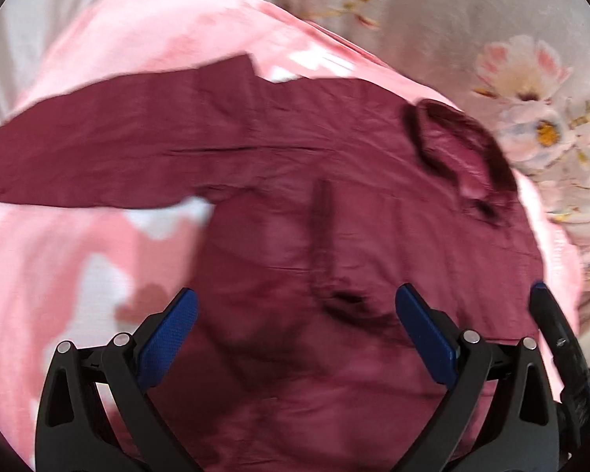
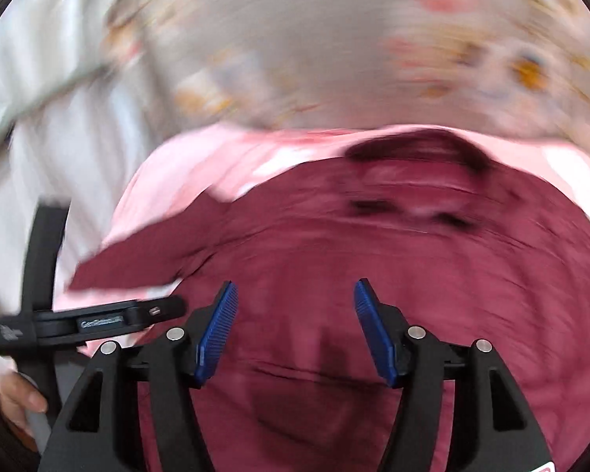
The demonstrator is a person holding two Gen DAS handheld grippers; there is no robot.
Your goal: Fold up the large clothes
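While the dark red shirt (image 1: 334, 204) lies spread out under us, we are only at the start of the folding. It rests on a pink cloth (image 1: 59, 255), and that sits on a flowery sheet (image 1: 531, 90).

Our left gripper (image 1: 295, 338) hangs over the body of the shirt. Its blue pads stand far apart, and nothing is between them. The collar (image 1: 460, 153) is ahead of it and off to its right. One long sleeve (image 1: 98, 157) reaches away to its left, lying flat across the pink cloth.

Our right gripper (image 2: 295, 326) is also over the shirt, just beside the left one. Its pads are apart too, and they hold no cloth. The collar (image 2: 417, 153) is straight ahead of it. The sleeve (image 2: 137, 259) points off to its left. This view is blurry, so small things are hard to see.

We think one fold may be done, because we cannot find the other sleeve; it may be tucked in or just out of view. What is left is a lot: the long sleeve must come in over the body, and then the shirt must be folded up into a small, neat pile.
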